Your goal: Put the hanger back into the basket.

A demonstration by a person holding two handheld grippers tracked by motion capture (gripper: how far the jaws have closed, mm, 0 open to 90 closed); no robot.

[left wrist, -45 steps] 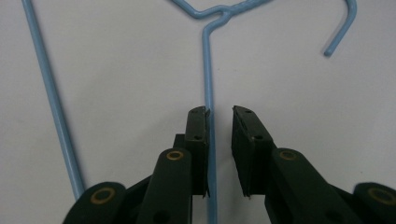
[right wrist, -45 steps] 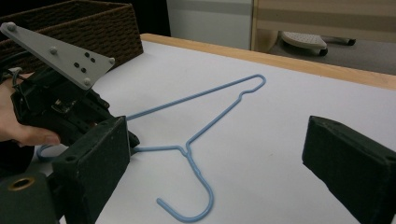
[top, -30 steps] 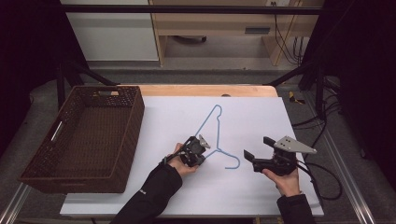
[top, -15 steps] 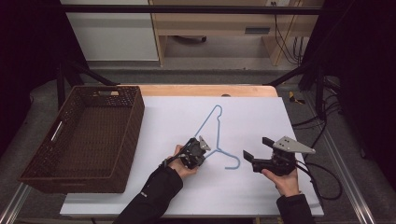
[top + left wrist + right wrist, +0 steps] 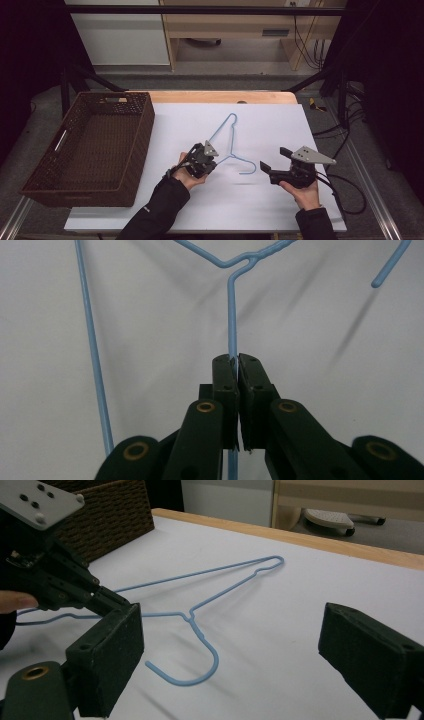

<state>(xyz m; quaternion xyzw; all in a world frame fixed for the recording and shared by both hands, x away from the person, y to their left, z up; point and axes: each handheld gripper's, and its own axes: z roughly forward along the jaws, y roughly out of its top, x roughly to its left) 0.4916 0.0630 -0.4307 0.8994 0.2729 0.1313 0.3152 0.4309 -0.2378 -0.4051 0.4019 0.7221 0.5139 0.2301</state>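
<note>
A blue wire hanger (image 5: 224, 131) lies flat on the white table (image 5: 270, 125), its hook (image 5: 248, 171) pointing toward the near edge. My left gripper (image 5: 214, 161) is shut on the hanger's lower wire, just left of the neck. In the left gripper view the jaws are pressed together on the thin blue wire (image 5: 231, 315). My right gripper (image 5: 274, 160) is open, to the right of the hook and apart from it. In the right gripper view the hook (image 5: 200, 677) lies on the table between its wide-spread jaws, and the left gripper (image 5: 100, 600) holds the wire at left.
A dark brown wicker basket (image 5: 145, 130) stands on the table's left side, also seen as the basket (image 5: 110, 510) at the upper left of the right gripper view. A wooden strip (image 5: 220, 96) edges the table's far side. Cables trail off at the right.
</note>
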